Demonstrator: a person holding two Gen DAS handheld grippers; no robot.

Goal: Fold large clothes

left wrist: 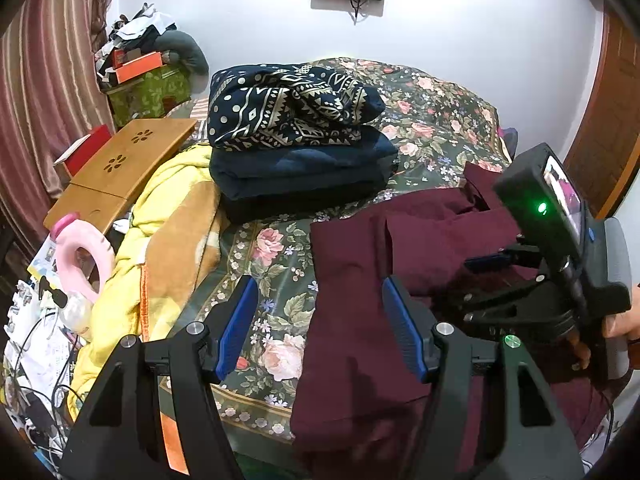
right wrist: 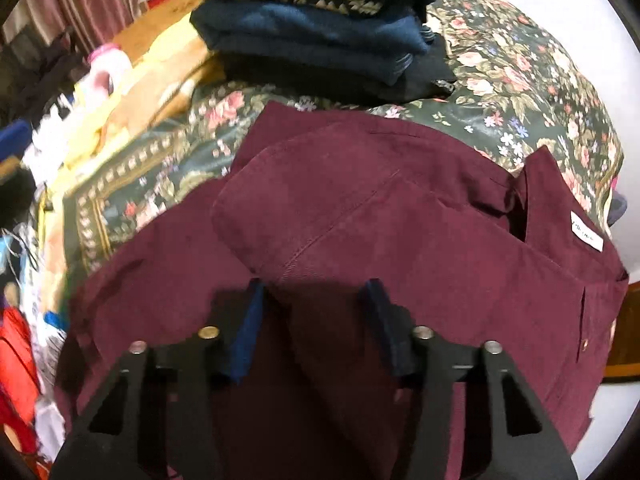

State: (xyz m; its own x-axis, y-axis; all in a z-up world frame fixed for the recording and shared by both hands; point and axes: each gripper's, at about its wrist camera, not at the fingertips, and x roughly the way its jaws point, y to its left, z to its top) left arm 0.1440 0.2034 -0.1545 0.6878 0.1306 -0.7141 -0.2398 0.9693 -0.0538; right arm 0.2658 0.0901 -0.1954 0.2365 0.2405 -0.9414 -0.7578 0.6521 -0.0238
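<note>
A: Where is the dark maroon corduroy shirt?

B: It lies spread on the dark green floral bedspread, taking up the near right part of the bed. One sleeve is folded across the body, and the collar with its small white neck label sits at the right edge in the right wrist view

A: And the left gripper?

B: Its blue-padded fingers stand wide apart with nothing between them. The left pad is over the bedspread, the right pad over the shirt's left edge; whether it touches the cloth I cannot tell

A: The right gripper?

B: Also spread wide and holding nothing, low above the middle of the shirt, just near of the folded sleeve. In the left wrist view the same gripper shows at the right, black with a green light, over the shirt's right side

A: What else is on the bed?

B: A stack of folded dark navy garments at the far middle, topped by a navy cloth with a cream geometric print. Left of it lies a yellow and tan blanket, and further left a wooden lap desk with flower cut-outs
</note>
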